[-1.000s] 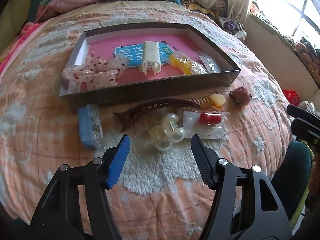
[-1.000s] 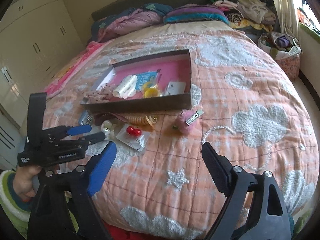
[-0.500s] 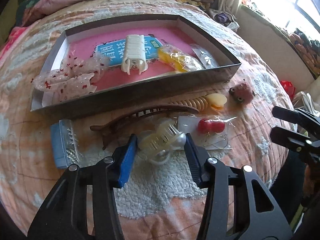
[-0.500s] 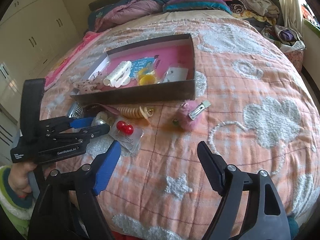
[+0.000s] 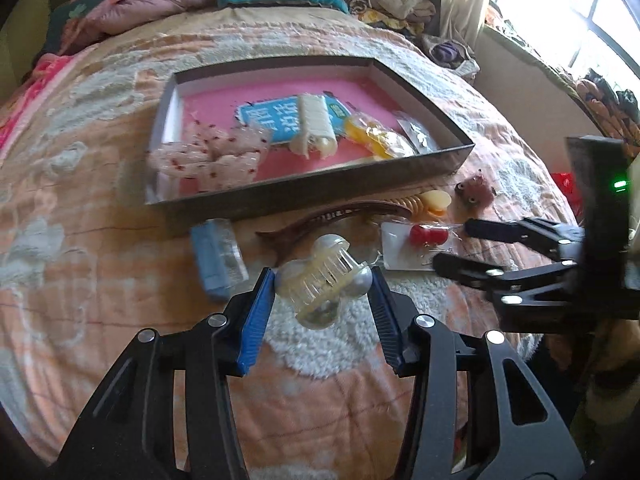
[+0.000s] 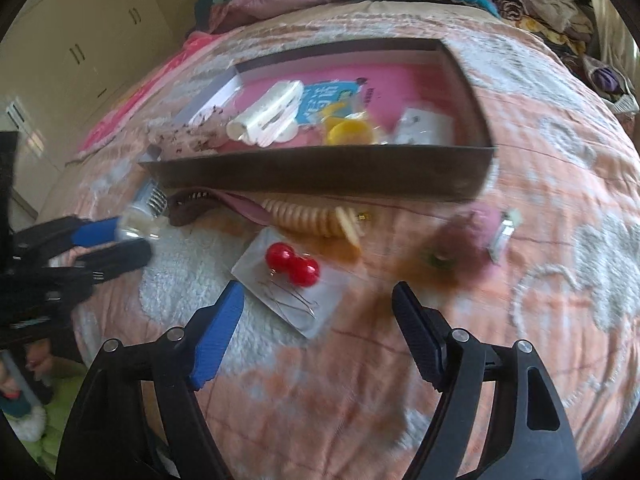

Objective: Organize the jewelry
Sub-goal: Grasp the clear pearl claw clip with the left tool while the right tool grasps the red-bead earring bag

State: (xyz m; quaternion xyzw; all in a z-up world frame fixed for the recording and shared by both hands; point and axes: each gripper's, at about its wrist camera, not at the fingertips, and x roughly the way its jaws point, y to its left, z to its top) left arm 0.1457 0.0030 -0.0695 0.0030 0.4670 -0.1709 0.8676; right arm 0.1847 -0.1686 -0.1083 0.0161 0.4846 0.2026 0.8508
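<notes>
Ahead of both grippers, a bed (image 5: 100, 240) under a peach quilt with white fleecy patches. Farther along the fingers, a shallow dark box (image 5: 312, 190) with a pink floor, lying flat on the quilt. Inside it, from the left gripper's left to right: a clear bag with red specks (image 5: 208, 156), a blue card (image 5: 276, 118) under a cream clip (image 5: 314, 128), a yellow packet (image 5: 376, 140), a small clear pouch (image 5: 416, 136).

Between box and grippers, on the quilt: a long brown clip (image 5: 320, 220) just in front of the box wall, a blue case (image 5: 218, 258) to the left gripper's left, a beige comb (image 6: 316, 216) touching the brown clip's far end, a clear bag with red cherry earrings (image 6: 294, 264) just beyond the right gripper's fingertips, a pink plush clip (image 6: 476, 232) farther right, well apart from the rest.

Left gripper (image 5: 322, 280): closed on a pearl clip (image 5: 324, 280), translucent with pearly balls, pinched between the blue pad and the black one, lifted clear of the white patch below, short of the box.

Right gripper (image 6: 316, 320): jaws wide apart, holding nothing, low over the quilt with the earring bag just ahead between the fingers; seen from the left wrist at its right.
</notes>
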